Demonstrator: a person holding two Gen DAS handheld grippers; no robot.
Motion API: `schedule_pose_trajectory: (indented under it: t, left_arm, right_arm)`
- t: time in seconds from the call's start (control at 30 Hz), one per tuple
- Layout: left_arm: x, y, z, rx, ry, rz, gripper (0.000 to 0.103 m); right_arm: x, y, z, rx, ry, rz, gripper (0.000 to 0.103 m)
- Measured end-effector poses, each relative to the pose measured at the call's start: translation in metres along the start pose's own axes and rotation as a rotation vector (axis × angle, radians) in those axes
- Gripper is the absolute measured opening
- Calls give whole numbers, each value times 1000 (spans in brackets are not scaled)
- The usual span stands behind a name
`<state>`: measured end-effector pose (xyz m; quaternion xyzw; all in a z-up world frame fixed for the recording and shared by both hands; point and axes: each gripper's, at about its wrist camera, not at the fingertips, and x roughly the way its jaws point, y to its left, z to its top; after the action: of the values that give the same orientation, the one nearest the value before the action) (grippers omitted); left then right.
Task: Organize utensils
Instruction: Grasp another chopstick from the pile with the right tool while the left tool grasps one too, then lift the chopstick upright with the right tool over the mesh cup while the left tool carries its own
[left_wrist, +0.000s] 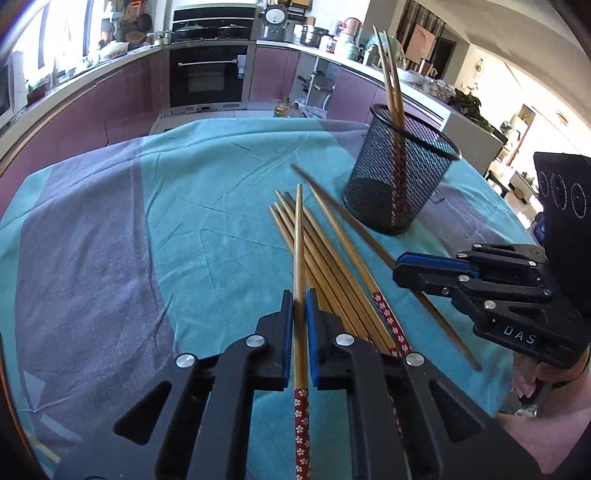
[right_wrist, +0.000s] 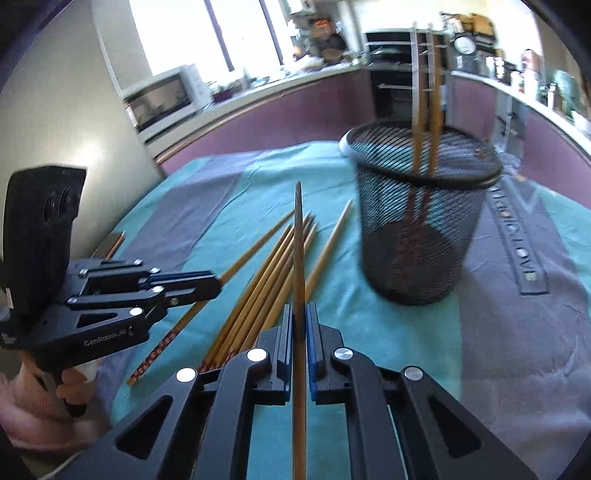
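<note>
Chopsticks lie in a loose bundle (left_wrist: 325, 266) on the teal-and-grey cloth (left_wrist: 155, 206), just beside the black mesh holder (left_wrist: 399, 173), where two more chopsticks (left_wrist: 391, 81) stand leaning against its rim. The left gripper (left_wrist: 300, 306) is clamped on one chopstick (left_wrist: 299, 236) whose tip points up and away over the bundle. The right gripper (right_wrist: 300, 314) is likewise closed on a single darker chopstick (right_wrist: 299, 236). Bare cloth spreads wide to the left of the bundle; the holder stands near the table's far right edge. Only the right wrist view shows lettering printed on the grey stripe (right_wrist: 517, 240) and a microwave (right_wrist: 162, 96). The left wrist view shows a built-in oven (left_wrist: 207, 74) and purple cabinets.
</note>
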<state>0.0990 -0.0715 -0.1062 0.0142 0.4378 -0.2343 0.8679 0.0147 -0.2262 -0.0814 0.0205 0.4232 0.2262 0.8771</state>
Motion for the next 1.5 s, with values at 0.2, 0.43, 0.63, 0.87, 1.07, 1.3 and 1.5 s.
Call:
schedule_pose_trajectory:
  t: [0.2,0.43,0.63,0.87,1.07,1.3,1.5]
  left_arm:
    - [8,-2,-5,36,33,16,8]
    - [17,-1,-1,67,50,4,14]
    - [20,2,2,43,50,14,8]
    - [-16,8,11,20,-43,-59,8]
    - [-65,0,29,54,-169,-118,8]
    - [-110,-6,52,60,-287,-178,8]
    - [-129,-19,80,53,-381,-214,8]
  right_arm:
    - [10,2,-5,-25,57,-7,7]
    - [22,2,7,-26,68,-1,10]
    - [20,0,10,-21,52,16,6]
    - [-29,1,16,-35,-82,31,6]
    - [-72,-8,28,-14,-214,29,6]
    - [-113,-20,37,9,-343,22,6]
    - [-139,-30,59,13,-435,2,6]
